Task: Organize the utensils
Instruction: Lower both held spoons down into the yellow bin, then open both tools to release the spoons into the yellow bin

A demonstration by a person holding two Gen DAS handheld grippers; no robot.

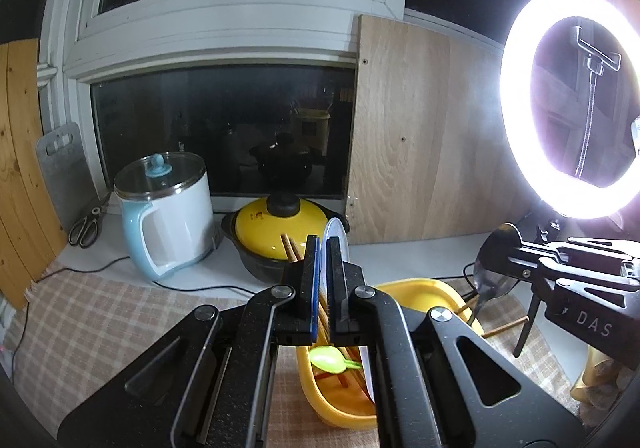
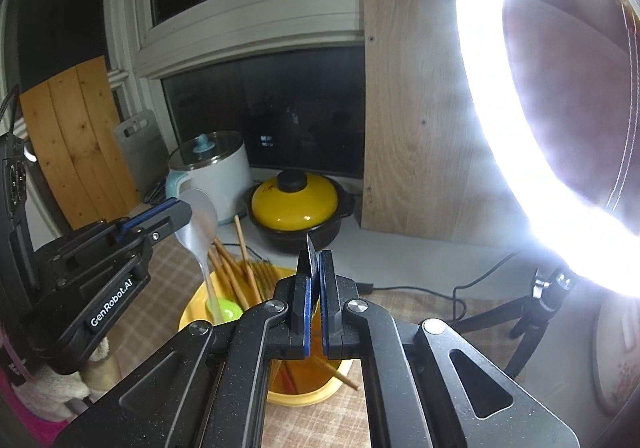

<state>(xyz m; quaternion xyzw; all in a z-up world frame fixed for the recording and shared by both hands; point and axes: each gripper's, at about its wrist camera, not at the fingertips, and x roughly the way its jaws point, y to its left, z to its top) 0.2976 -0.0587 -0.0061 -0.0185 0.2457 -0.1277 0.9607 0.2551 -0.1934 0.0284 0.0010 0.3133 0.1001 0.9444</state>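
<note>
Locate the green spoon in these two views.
The green spoon lies inside the yellow tub, among the wooden chopsticks; in the right wrist view it shows at the tub's left, beneath the translucent spoon.

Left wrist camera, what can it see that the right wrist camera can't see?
Only the left wrist view shows the phone clip inside the ring light, and the right tool side-on, shut on a metal spoon. Only the right wrist view shows the left tool side-on, shut on a white spoon, plus pink cloth. Both show the yellow tub, chopsticks, green spoon, yellow-lidded pot, kettle.
</note>
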